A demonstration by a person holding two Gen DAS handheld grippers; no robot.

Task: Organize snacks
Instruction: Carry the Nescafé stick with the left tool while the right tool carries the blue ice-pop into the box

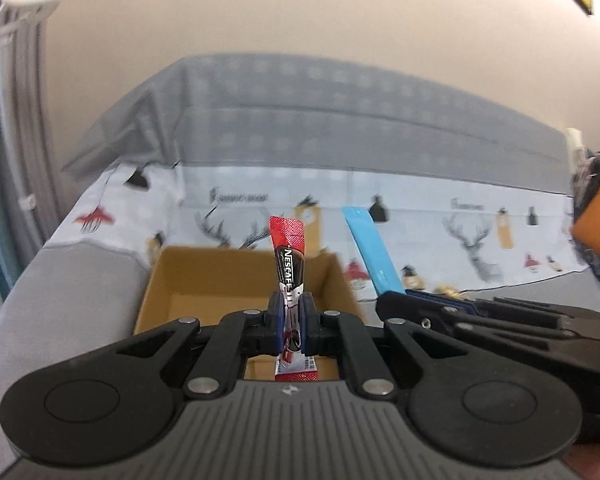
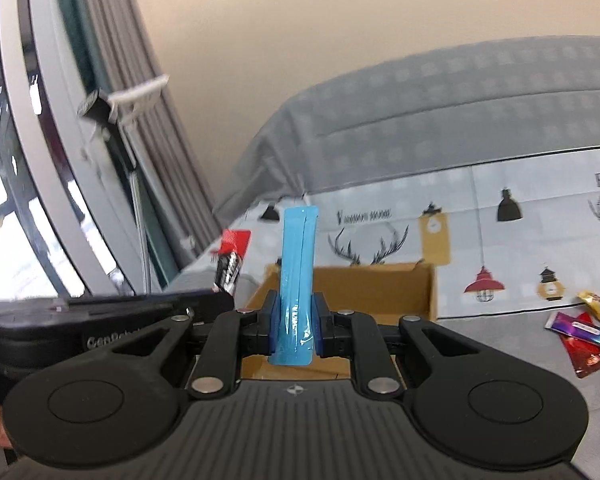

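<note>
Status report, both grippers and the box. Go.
Left gripper shut on red Nescafe stick. Right gripper shut on blue stick pack. Both held above open cardboard box. Nothing blocking the box; loose snack packets remain on the cloth.

Two handheld grippers appear: the left gripper (image 1: 291, 320) and the right gripper (image 2: 296, 322). Two stick sachets are in view, one per gripper: one red and black Nescafe stick (image 1: 290, 264) and one light blue stick (image 2: 298, 272). There is one open cardboard box (image 1: 156, 280) on the sofa. One printed cloth (image 2: 520, 240) with deer and lamp designs covers the sofa seat. Off to the right on the grey cushion lies a small cluster of loose snack packets (image 2: 580, 332); three can be made out, one yellow, one purple and white, one dark red, though blur makes the exact number uncertain. One orange object (image 1: 598, 224) sits at the far right edge.
</note>
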